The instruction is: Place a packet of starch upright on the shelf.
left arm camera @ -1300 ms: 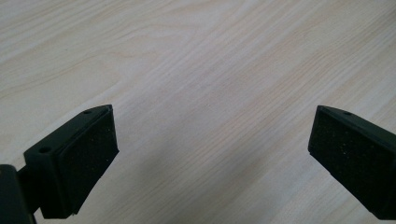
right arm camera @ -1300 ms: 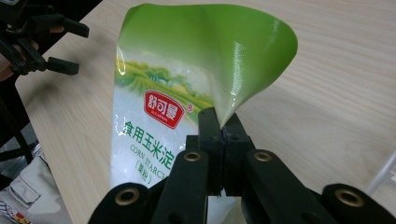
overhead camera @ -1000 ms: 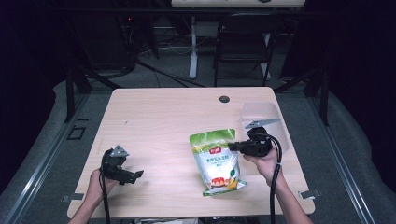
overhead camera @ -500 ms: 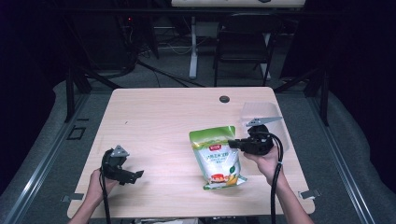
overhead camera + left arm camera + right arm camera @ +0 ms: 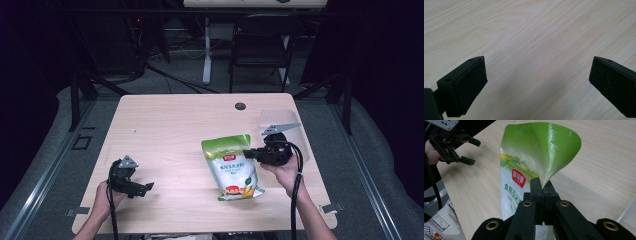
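A green and white food pouch with a red label lies lengthwise on the wooden table, right of the middle. My right gripper is shut on the pouch's right edge near its green top. In the right gripper view the jaws of that gripper pinch the edge, and the green top of the pouch curls up above them. My left gripper hovers near the front left of the table, open. Bare wood shows between the pads of the left gripper.
A clear plastic sheet lies at the table's far right, behind the right hand. A small black round cap sits near the far edge. A dark chair and cables stand beyond the table.
The pouch's near end has crept slightly away from the table's front edge with the right gripper's hold. The left gripper has kept still.
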### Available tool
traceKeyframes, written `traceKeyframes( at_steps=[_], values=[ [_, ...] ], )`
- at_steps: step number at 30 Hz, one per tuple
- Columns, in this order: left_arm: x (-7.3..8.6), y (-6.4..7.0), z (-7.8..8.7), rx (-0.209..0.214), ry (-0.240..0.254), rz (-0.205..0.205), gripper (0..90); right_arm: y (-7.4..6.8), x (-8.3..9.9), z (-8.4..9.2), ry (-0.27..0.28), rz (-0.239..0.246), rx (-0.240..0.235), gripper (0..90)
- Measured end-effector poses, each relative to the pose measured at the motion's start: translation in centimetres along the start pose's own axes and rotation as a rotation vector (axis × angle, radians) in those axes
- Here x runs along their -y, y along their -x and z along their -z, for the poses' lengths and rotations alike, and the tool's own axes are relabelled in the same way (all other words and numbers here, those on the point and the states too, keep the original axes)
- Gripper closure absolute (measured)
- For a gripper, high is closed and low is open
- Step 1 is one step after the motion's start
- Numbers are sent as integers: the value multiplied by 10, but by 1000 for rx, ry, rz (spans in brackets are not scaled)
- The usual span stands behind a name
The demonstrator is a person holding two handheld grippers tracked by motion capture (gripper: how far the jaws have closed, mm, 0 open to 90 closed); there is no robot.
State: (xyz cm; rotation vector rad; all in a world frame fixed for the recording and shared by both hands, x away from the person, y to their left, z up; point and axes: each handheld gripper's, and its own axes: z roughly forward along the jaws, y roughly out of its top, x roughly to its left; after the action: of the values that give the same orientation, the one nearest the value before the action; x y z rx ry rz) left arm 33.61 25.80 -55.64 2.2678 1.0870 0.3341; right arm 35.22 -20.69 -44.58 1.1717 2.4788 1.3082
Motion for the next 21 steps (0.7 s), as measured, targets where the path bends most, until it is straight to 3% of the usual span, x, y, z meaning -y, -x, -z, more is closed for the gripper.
traceKeyframes(
  at_steps=[21],
  values=[
    [1,0,-1,-7,6,2,12,-15,-24,5,-35,108,16,900]
  ],
)
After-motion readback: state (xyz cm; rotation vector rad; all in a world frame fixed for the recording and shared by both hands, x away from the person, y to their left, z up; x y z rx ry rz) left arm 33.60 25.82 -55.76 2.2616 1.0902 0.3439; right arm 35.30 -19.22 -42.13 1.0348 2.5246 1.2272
